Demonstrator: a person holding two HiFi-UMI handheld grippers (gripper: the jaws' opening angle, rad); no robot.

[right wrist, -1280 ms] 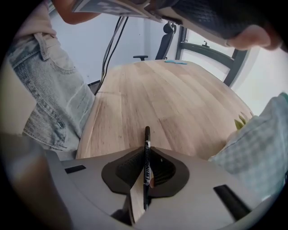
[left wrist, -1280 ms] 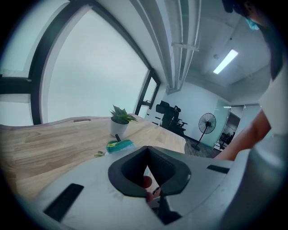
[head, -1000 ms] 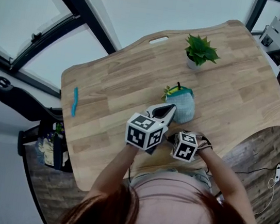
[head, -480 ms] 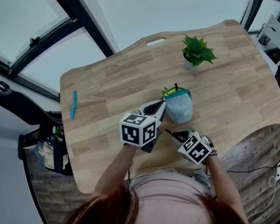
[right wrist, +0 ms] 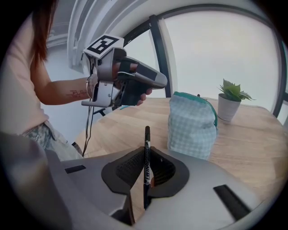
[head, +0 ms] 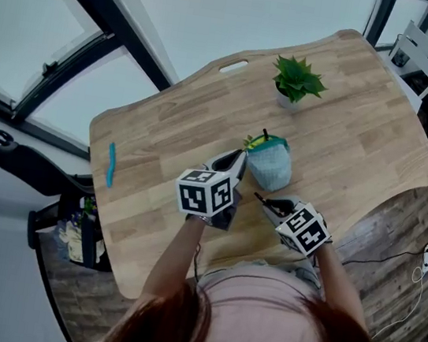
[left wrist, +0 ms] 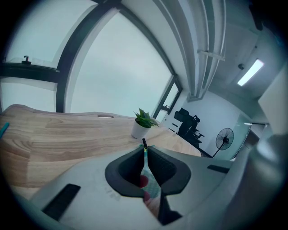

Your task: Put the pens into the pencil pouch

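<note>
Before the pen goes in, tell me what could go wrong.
The right claw pinches the black pen across its thin barrel, so it may swivel when its tip meets the pencil pouch. The left claw holds only a thin edge of the pouch, so the fabric could slip free and the mouth close.

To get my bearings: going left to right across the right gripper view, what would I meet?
Left tool → pouch → plant. The pen overlaps the left tool's span, so it is left out.
</note>
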